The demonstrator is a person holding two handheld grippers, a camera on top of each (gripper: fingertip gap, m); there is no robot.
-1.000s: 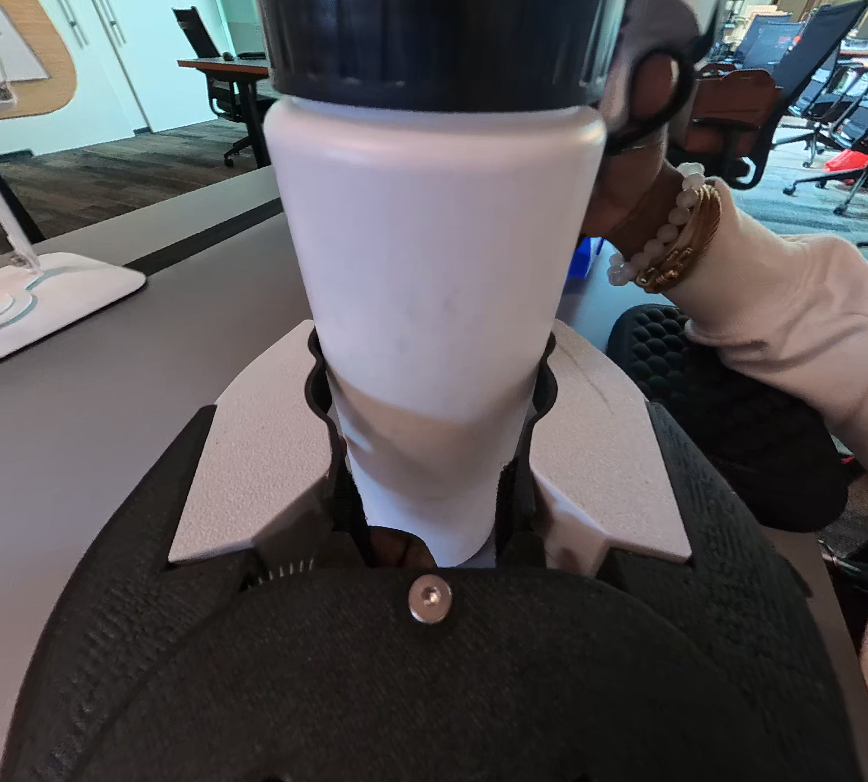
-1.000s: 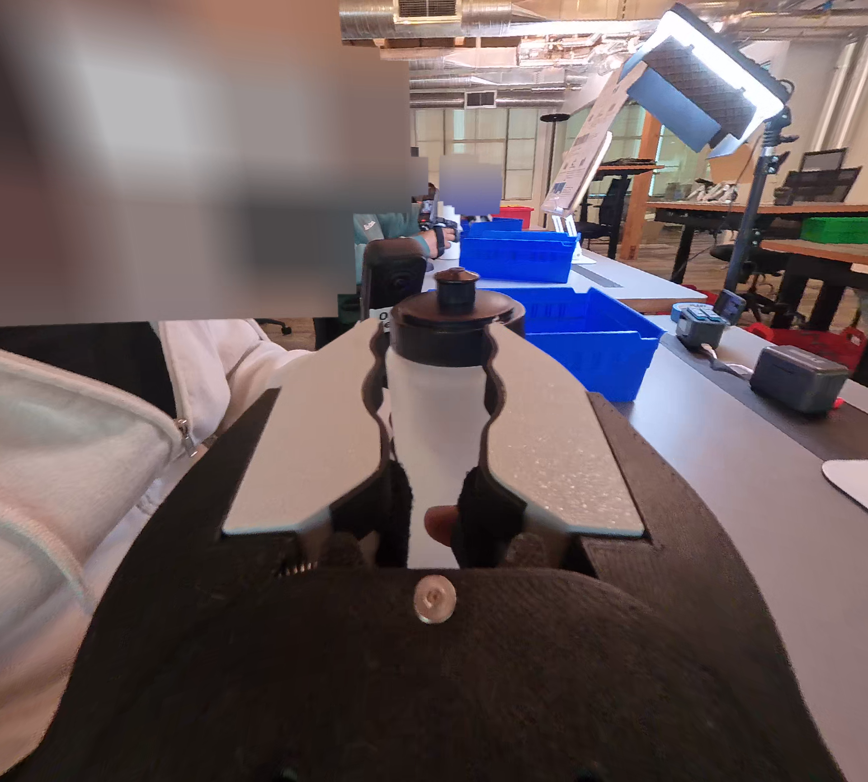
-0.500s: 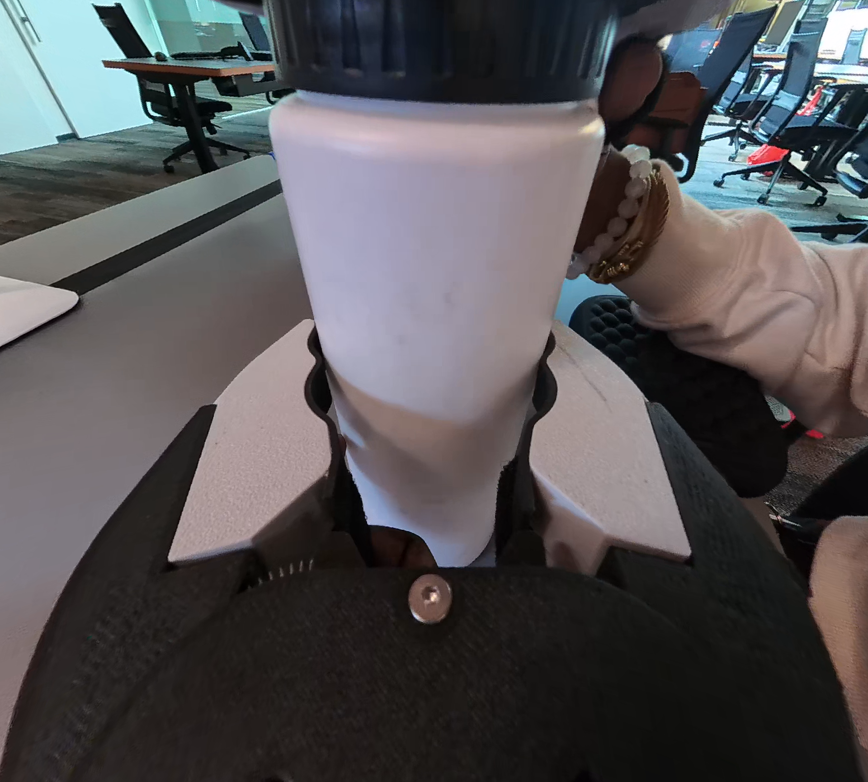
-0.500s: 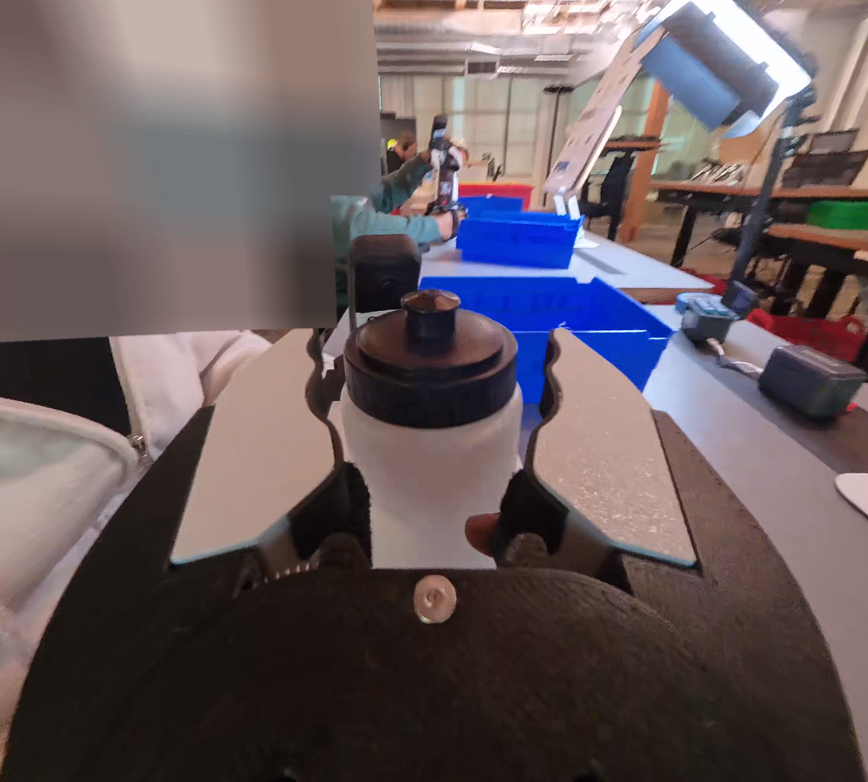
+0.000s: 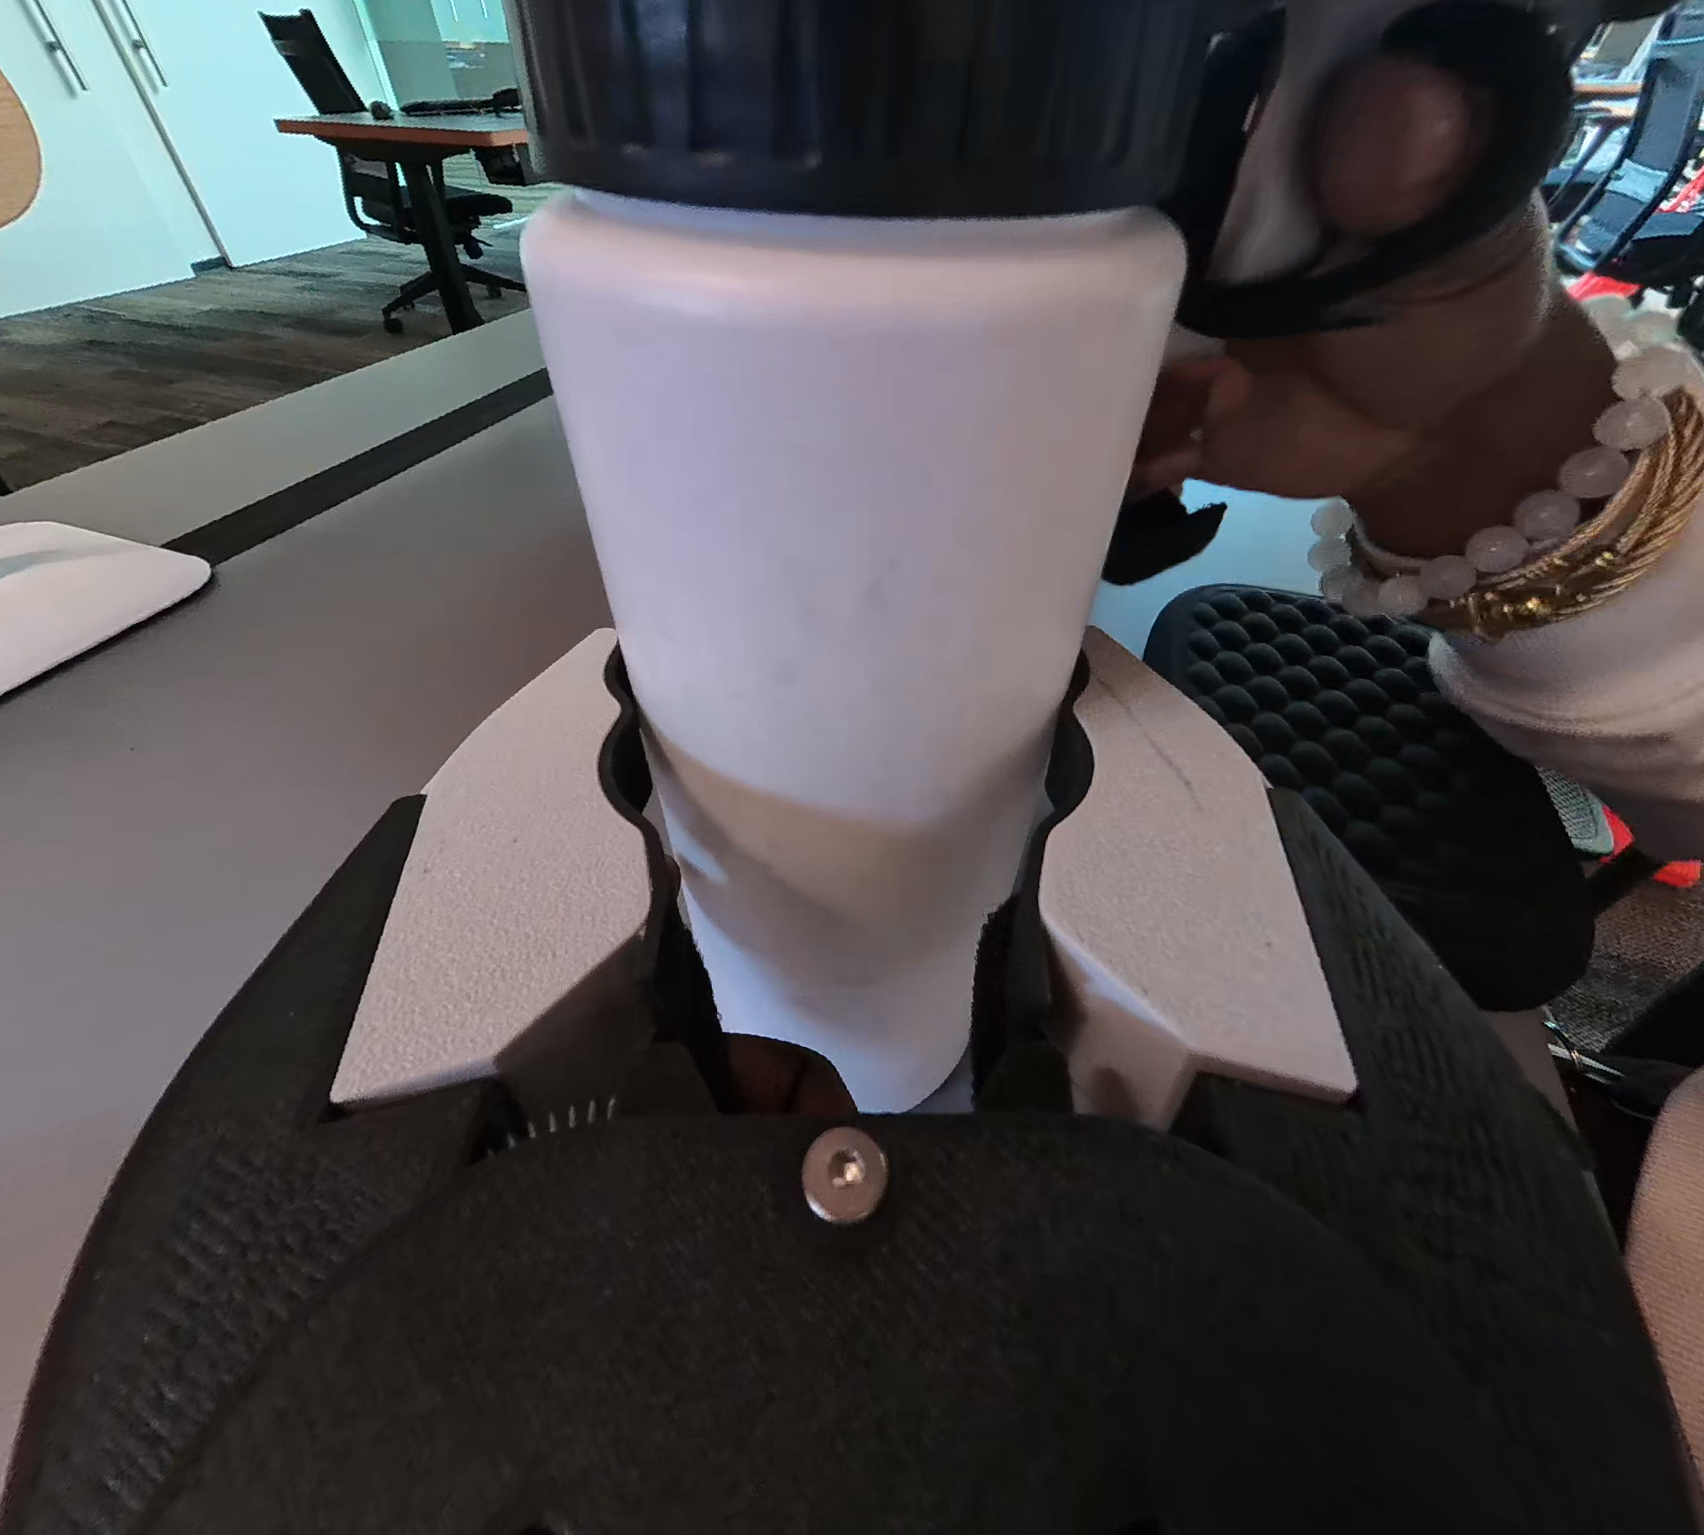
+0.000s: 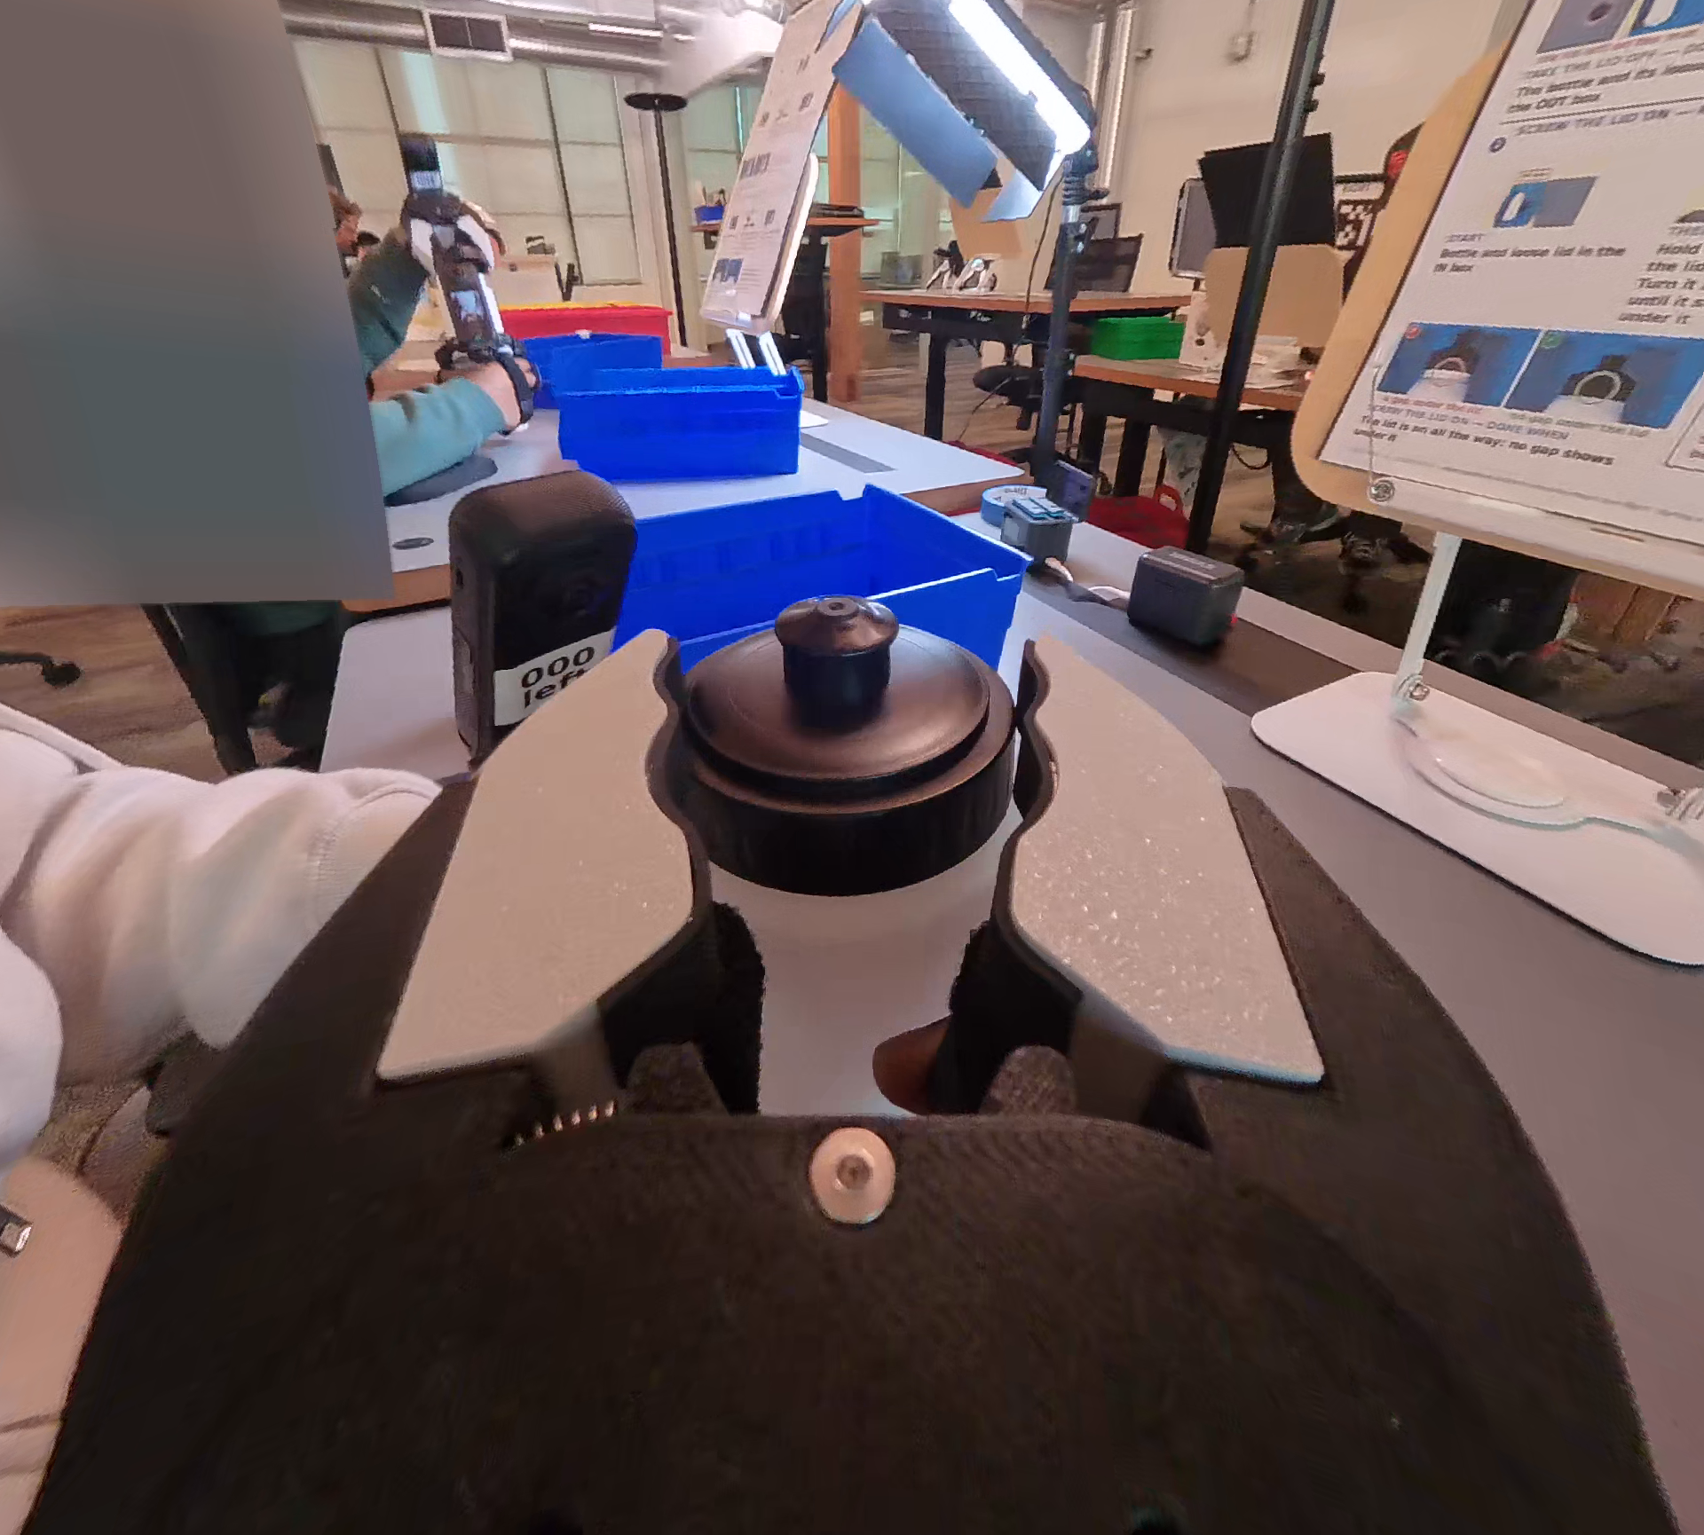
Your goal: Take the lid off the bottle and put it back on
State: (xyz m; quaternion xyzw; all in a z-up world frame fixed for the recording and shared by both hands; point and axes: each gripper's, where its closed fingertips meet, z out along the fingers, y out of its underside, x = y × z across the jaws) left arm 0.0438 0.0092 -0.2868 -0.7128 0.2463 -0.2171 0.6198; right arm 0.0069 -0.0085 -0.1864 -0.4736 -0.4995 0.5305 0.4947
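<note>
Left wrist view: the left hand-held gripper (image 5: 848, 762) clamps the white bottle (image 5: 853, 495). Right wrist view alone shows the right hand-held gripper (image 6: 844, 744) closed around the black lid (image 6: 834, 762), blue bin (image 6: 811, 560) behind.

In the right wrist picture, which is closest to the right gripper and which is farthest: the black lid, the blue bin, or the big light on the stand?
1. black lid, between the right gripper fingers.
2. blue bin, just behind, on the table.
3. light, high up, farthest back.

surface: grey table (image 6: 1438, 1021) | on it: white stand base (image 6: 1475, 809), blue bin (image 6: 830, 560), dark grey box (image 6: 1185, 593)
</note>
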